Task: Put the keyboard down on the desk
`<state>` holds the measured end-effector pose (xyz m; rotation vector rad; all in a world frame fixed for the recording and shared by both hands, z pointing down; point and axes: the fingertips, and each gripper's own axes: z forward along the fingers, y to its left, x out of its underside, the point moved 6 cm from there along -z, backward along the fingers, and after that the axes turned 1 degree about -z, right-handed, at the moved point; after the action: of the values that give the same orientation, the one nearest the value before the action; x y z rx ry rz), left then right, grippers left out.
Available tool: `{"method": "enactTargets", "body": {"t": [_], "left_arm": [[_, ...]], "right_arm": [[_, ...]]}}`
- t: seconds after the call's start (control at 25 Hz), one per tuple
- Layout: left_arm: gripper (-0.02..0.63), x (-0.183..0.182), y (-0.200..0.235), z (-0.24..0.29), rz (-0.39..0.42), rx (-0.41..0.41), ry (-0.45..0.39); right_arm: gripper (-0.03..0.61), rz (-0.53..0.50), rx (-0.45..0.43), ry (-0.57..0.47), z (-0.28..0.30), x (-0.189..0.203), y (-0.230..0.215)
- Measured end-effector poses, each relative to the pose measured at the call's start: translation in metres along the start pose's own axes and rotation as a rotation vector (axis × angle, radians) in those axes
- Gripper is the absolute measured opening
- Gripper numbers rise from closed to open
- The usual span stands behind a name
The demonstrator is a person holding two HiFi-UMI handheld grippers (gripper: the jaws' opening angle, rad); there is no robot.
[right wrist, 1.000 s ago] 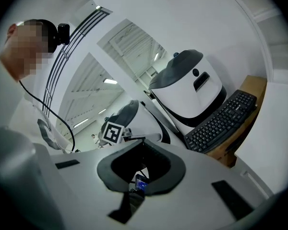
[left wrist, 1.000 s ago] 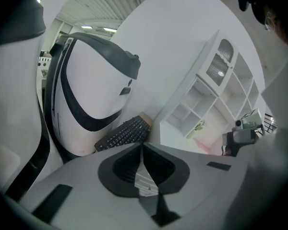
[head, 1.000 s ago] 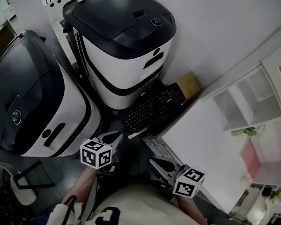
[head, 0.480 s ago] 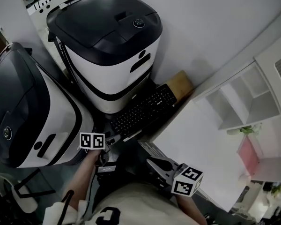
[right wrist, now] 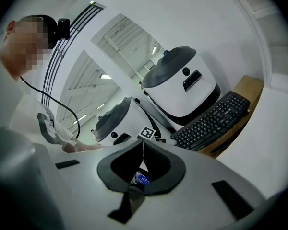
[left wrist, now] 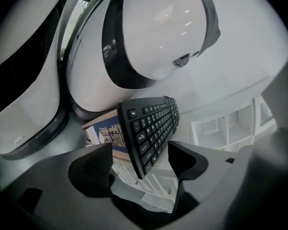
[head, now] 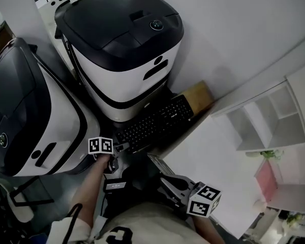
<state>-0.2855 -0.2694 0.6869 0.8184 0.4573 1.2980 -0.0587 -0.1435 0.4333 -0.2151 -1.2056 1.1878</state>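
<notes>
A black keyboard (head: 155, 123) lies slanted on a cardboard box (head: 198, 95), between a big machine and the white desk (head: 213, 151). My left gripper (head: 119, 147) is at the keyboard's near end. In the left gripper view the keyboard (left wrist: 151, 128) reaches in between the fingers of the left gripper (left wrist: 139, 152). The jaws are opening and the pads stand clear of it. My right gripper (head: 165, 179) hangs lower, near the desk's edge, apart from the keyboard (right wrist: 211, 121). The right gripper (right wrist: 143, 145) is shut with nothing in it.
Two large white-and-black machines (head: 124, 39) (head: 25, 111) crowd the left and the back. A white shelf unit (head: 264, 116) stands to the right of the desk. The box (left wrist: 103, 133) carries blue print. A person's body and forearm fill the bottom of the head view.
My left gripper has moved forward to the keyboard's near end, and its jaws have gone from shut to wide apart. The right gripper has hardly moved and stays shut.
</notes>
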Motion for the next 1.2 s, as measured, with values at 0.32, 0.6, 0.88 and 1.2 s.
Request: {"method": "enactTargets", "body": {"t": [0.32, 0.6, 0.88, 1.2], "left_arm": [[0.353, -0.006, 0.019, 0.024, -0.126, 0.092, -0.045], [0.173, -0.01, 0.018, 0.031, -0.18, 0.261, -0.047], [0.149, -0.01, 0.015, 0.029, -0.184, 0.279, -0.015], [0.132, -0.006, 0.004, 0.013, -0.186, 0.315, 0.012]], "right_arm": [[0.025, 0.008, 0.046, 0.032, 0.005, 0.0, -0.002], [0.025, 0.023, 0.084, 0.021, 0.006, -0.001, -0.005], [0.025, 0.024, 0.088, 0.008, 0.012, -0.004, -0.004], [0.025, 0.022, 0.04, 0.019, 0.022, -0.005, -0.001]]}}
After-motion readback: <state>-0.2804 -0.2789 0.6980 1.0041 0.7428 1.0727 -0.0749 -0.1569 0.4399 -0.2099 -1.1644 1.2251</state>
